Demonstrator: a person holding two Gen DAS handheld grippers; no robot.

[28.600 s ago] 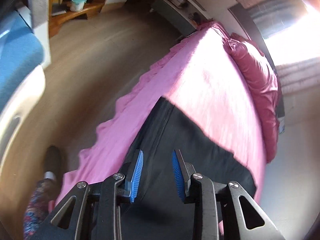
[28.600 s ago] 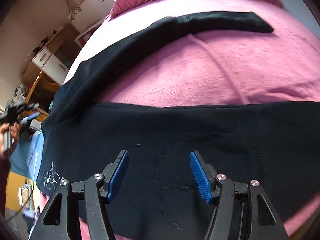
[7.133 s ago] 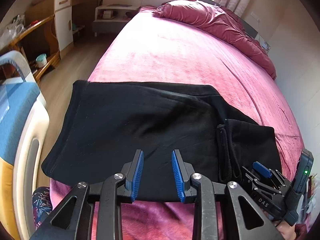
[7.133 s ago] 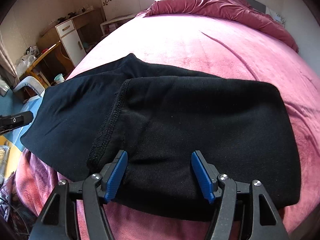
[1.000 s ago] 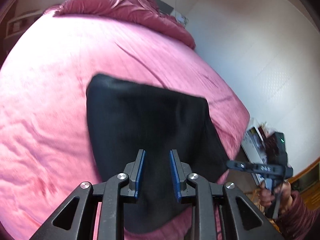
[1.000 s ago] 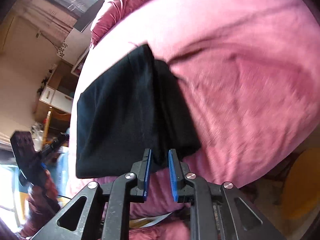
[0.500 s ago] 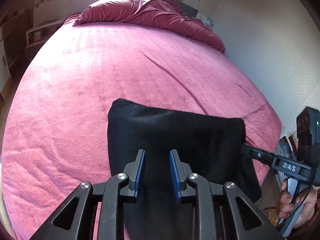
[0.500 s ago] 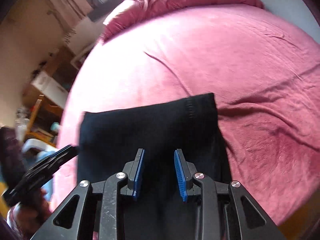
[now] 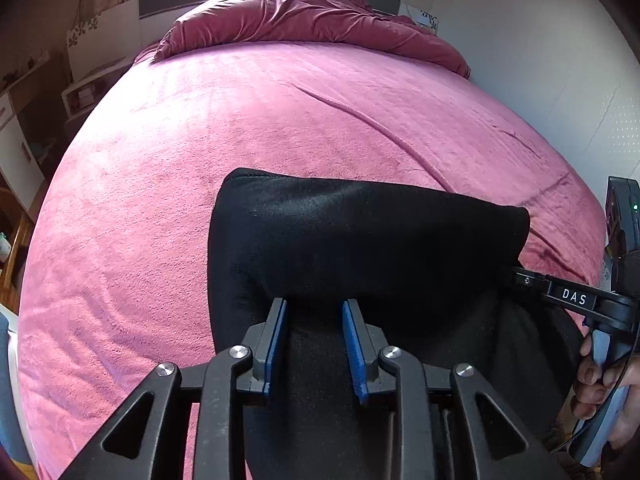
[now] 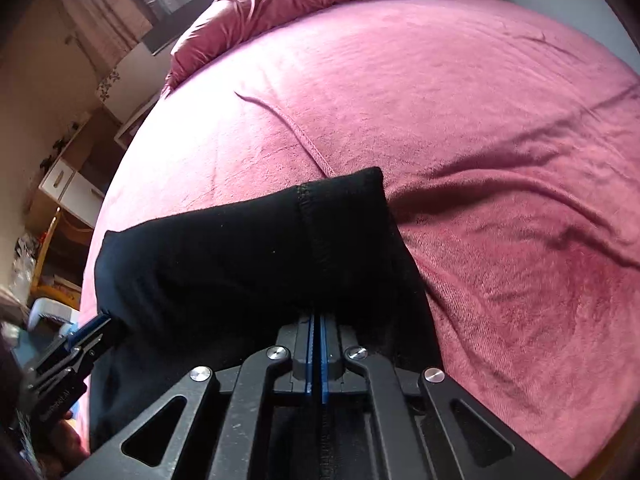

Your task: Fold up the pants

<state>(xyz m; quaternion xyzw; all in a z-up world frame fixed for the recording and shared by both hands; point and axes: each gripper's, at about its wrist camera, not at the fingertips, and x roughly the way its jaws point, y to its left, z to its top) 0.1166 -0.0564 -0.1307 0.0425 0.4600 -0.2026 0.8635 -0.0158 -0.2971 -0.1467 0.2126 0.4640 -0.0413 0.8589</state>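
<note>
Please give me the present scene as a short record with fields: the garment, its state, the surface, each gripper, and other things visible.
garment: black pants
state: folded into a thick bundle, near edge lifted and curling over
surface: pink bed
left gripper: jaws a little apart with pants fabric between them; whether it pinches cannot be told
right gripper: shut on the pants near a stitched seam
other: crumpled duvet at the head of the bed; white wall to the right
</note>
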